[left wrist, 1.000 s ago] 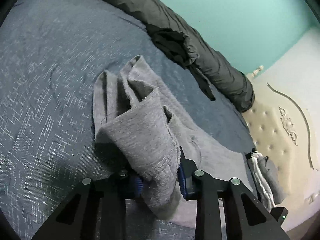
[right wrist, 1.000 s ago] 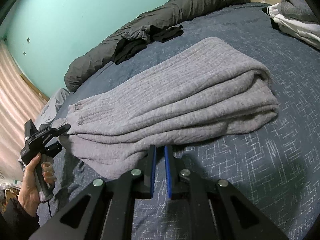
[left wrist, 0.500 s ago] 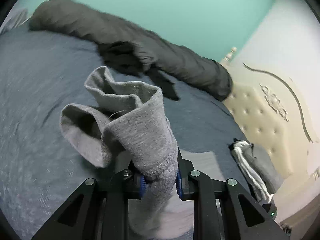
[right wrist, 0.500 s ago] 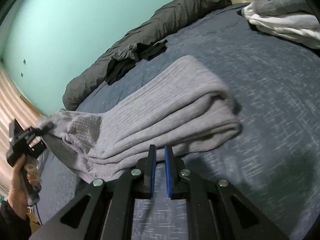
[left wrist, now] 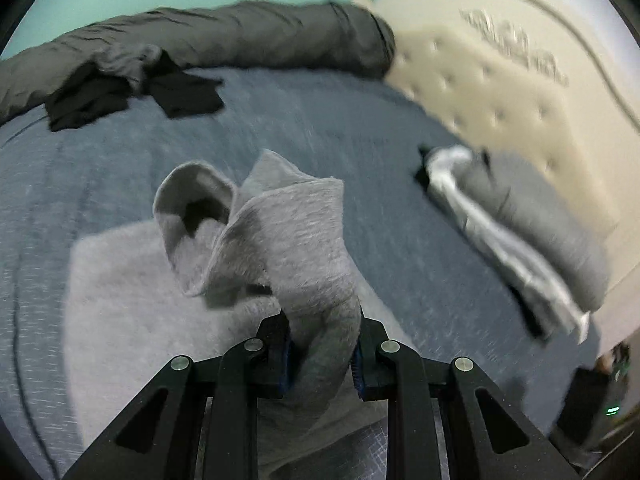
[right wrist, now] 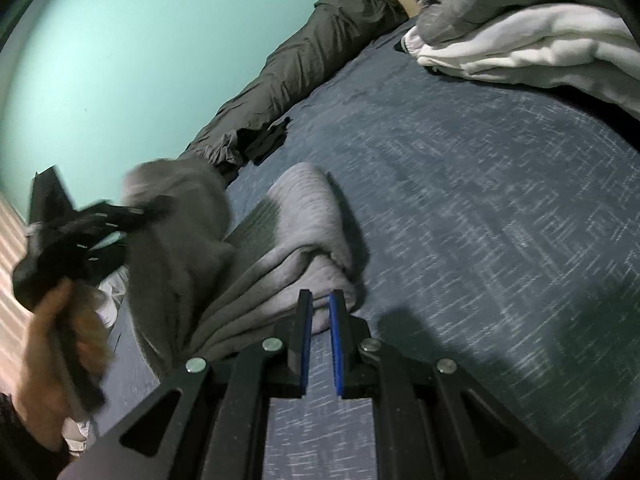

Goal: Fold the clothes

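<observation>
A grey knit garment [left wrist: 280, 248] lies partly folded on the blue bedspread [left wrist: 80, 168]. My left gripper [left wrist: 322, 344] is shut on one end of it and holds that end lifted above the folded part [left wrist: 132, 280]. In the right wrist view the garment [right wrist: 296, 232] lies in front of my right gripper [right wrist: 320, 320], whose jaws stand nearly together with a narrow gap and hold nothing. The left gripper [right wrist: 120, 216] shows there at the left, held in a hand, with grey cloth hanging from it.
A stack of folded grey and white clothes [left wrist: 520, 232] lies by the cream headboard [left wrist: 500, 80]; it also shows in the right wrist view [right wrist: 520, 40]. A dark rolled duvet [left wrist: 224, 36] and a black garment [left wrist: 132, 96] lie along the teal wall.
My left gripper has lifted the garment's end and swung it toward the headboard, over the folded part. My right gripper has moved closer to the garment's edge, still shut and empty.
</observation>
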Demonstrator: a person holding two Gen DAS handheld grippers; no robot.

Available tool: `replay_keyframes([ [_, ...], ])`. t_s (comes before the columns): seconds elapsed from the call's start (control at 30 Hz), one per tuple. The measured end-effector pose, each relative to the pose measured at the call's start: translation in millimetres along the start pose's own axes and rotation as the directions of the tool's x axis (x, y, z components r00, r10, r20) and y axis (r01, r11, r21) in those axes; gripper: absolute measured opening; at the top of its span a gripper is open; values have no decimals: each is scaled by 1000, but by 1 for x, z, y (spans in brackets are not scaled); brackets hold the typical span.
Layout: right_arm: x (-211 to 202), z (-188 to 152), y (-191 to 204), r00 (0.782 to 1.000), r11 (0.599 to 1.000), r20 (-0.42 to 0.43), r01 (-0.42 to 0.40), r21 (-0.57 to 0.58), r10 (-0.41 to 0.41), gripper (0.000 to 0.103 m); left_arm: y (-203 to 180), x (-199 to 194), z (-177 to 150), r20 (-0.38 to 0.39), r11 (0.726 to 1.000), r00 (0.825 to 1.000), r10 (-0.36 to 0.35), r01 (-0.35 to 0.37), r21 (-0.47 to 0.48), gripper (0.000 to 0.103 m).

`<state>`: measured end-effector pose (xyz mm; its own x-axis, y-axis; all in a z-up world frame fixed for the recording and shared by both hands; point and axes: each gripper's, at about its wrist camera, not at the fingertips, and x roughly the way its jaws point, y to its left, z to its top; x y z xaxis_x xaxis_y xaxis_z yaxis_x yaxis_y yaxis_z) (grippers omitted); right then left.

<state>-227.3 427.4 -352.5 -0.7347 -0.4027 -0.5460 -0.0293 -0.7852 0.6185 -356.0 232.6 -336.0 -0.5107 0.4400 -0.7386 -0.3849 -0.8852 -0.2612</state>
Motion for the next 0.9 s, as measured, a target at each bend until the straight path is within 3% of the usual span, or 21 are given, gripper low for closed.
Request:
replay_keyframes([
  [0.23,-1,5,-5,1000,1000,-1,-11,22,11,8,-19,13,-11,-25,998,999,46,-45,46,30],
  [0.33,1,6,-3,1000,1000,-1,-13,24,13,8,-25,7,-8,-17,998,999,28,-28,53,37],
  [0.4,2,6,-3,1000,1000,0,-14,22,14,8,-27,-6,-4,-2,998,1000,7,-7,64,49],
  [0.47,2,6,-3,1000,1000,0,-16,17,16,8,-25,-22,-1,23,997,999,-29,28,69,49],
  [0.83,4,9,2,999,999,19,-28,17,28,8,67,-67,-12,64,995,997,49,-43,-92,49],
  [0.9,4,9,3,999,1000,20,-29,12,29,8,69,-60,-20,43,995,998,42,-38,-93,49],
])
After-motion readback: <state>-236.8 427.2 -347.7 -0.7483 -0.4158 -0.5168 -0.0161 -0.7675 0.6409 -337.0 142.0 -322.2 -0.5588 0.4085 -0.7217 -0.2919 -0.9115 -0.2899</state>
